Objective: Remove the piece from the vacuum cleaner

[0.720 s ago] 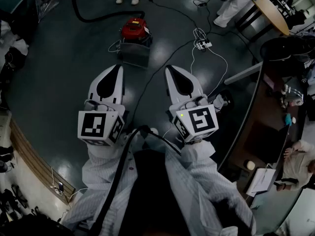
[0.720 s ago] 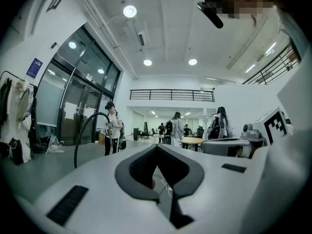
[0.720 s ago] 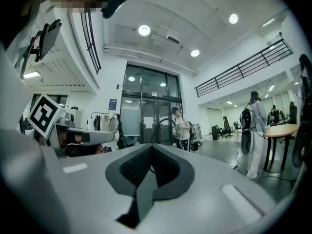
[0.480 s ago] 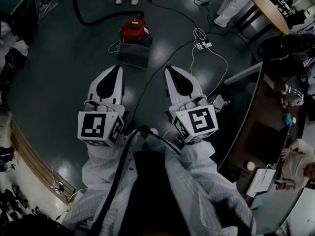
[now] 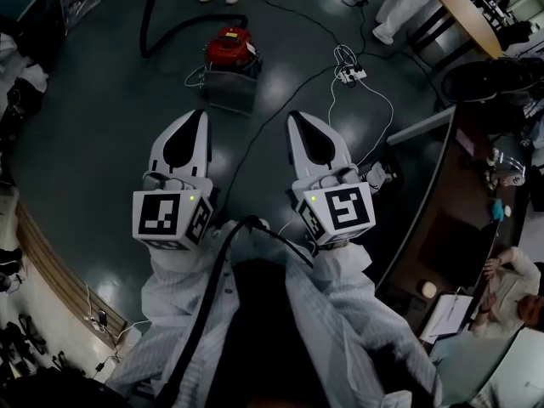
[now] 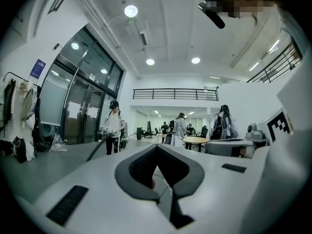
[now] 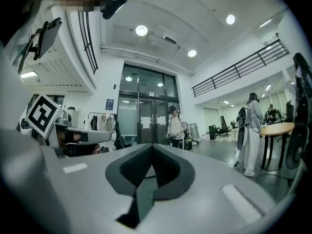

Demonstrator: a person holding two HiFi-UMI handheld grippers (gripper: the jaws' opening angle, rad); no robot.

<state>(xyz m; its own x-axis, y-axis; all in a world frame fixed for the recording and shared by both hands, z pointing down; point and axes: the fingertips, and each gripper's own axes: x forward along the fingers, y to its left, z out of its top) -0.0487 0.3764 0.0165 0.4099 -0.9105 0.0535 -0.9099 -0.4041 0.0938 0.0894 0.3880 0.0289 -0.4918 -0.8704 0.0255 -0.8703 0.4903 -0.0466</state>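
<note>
The red vacuum cleaner [image 5: 229, 47] sits on a grey base [image 5: 228, 90] on the dark floor, straight ahead of me in the head view. Its black hose [image 5: 158, 21] curves away to the upper left. My left gripper [image 5: 202, 114] points at the vacuum from short of it, shut and empty. Beside it, my right gripper [image 5: 293, 117] is also shut and empty. In the left gripper view, the left gripper [image 6: 157, 147] has its jaws closed together, with a sliver of the red vacuum [image 6: 153, 183] showing through the gap behind the tips. The right gripper [image 7: 152, 146] shows closed jaws too.
A white power strip [image 5: 350, 76] with white cords lies right of the vacuum, and a black cable [image 5: 255, 138] runs across the floor between my grippers. A curved desk [image 5: 425, 126] stands at the right. A person with a headset [image 6: 114, 128] stands ahead holding the hose.
The black hose has swung to the right near the top left. Both grippers have stayed nearly in place, still closed.
</note>
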